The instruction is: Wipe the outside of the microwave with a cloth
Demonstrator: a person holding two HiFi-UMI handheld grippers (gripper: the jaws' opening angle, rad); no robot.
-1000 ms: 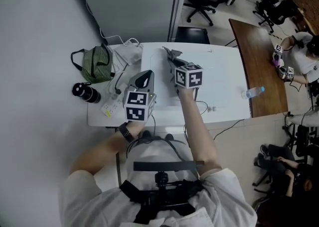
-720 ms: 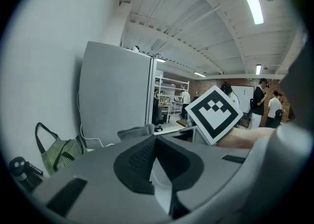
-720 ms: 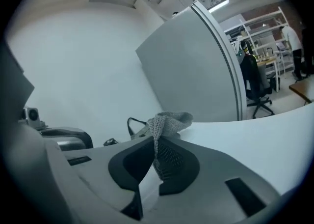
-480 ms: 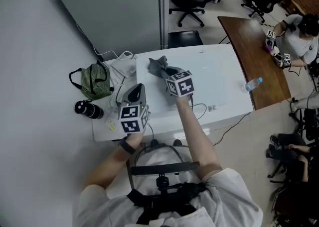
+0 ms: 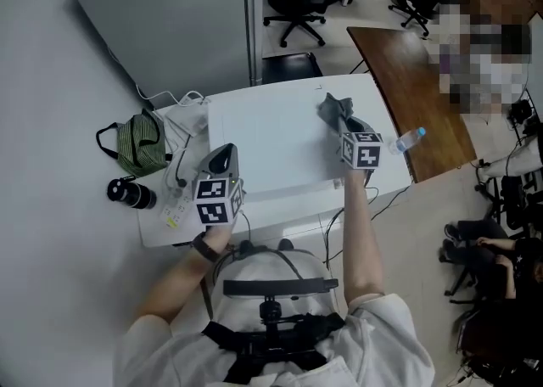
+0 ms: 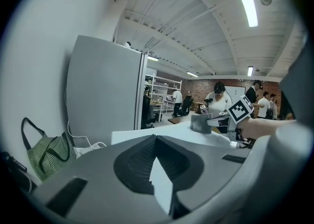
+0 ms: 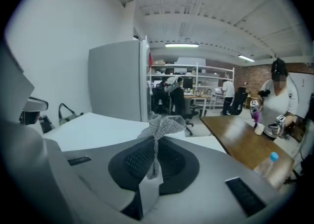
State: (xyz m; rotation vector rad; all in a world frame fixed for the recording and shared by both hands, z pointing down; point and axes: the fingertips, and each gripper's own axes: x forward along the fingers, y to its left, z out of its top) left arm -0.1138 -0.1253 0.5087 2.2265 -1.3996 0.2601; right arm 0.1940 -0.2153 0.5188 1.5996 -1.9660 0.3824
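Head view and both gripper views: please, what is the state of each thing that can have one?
Left gripper: shut, empty.
Right gripper: shut on cloth.
Cloth: bunched, pinched between the jaws.
Microwave: seen from above, door state hidden.
Bottle: upright, cap on.
Bag: slumped on table.

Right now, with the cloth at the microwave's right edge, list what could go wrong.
1. The right tool pinches only a thin fold of the cloth; hard pressure could pull it free.
2. The cloth is at the right edge of the microwave, with a water bottle just beyond; an overshooting stroke might knock it.
3. The left tool, shut, sits at the microwave's front left; a long leftward sweep could bump it.
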